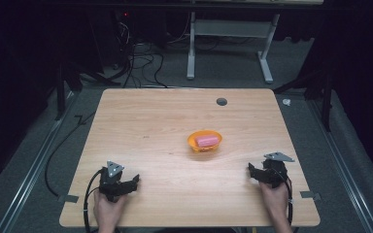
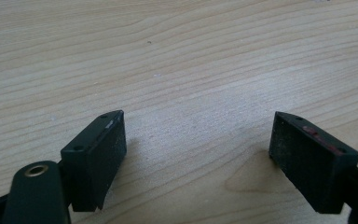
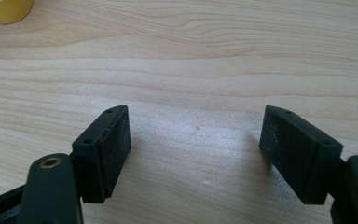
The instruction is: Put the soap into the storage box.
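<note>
An orange bowl (image 1: pixel 192 141) stands a little right of the table's middle, with a pink oblong thing (image 1: pixel 208 141) lying in it. My left gripper (image 1: pixel 134 181) rests near the front left of the table, held by a hand, jaws pointing right. In the left gripper view the left gripper (image 2: pixel 198 119) is open over bare wood. My right gripper (image 1: pixel 252 173) sits near the front right, jaws pointing left. Its own view shows the right gripper (image 3: pixel 196 112) open, nothing between the pads, and the bowl's edge (image 3: pixel 4 9) at the top left corner.
The wooden table (image 1: pixel 150 121) has a dark round grommet (image 1: pixel 221 102) near its far edge. Behind it, on the grey floor, lie black cables (image 1: pixel 141 63) and a white desk frame (image 1: pixel 191 48). Tape tabs mark the front corners.
</note>
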`<state>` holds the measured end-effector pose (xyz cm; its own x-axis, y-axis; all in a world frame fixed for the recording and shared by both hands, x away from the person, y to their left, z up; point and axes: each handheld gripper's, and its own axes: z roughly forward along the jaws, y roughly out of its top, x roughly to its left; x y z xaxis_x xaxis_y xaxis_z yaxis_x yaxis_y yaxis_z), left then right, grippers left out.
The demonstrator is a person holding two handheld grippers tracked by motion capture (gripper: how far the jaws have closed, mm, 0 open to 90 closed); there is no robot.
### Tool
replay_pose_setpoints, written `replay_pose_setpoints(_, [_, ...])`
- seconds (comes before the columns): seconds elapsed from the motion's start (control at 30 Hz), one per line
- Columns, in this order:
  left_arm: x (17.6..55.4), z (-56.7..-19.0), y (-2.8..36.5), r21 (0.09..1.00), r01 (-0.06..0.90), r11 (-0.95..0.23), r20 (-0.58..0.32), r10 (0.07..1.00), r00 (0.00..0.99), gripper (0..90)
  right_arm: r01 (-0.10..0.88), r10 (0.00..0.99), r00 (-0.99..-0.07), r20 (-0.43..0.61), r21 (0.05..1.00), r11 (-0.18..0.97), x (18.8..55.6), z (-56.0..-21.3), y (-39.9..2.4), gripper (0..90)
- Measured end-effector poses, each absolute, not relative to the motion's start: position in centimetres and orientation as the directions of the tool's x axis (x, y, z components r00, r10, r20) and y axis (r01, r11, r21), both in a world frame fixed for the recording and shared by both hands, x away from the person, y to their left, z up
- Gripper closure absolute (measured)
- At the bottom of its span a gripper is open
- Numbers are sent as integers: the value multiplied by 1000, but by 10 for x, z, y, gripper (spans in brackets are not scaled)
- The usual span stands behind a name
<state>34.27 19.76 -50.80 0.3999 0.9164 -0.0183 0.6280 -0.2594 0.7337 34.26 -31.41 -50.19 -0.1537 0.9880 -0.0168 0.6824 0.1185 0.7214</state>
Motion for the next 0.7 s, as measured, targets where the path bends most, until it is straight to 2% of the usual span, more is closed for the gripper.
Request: replay_pose_setpoints(0.7, [343,-508,198,734,628,-259,-19,916,400,192,685,989,-149,-16,719,115,343,-502,-313,253])
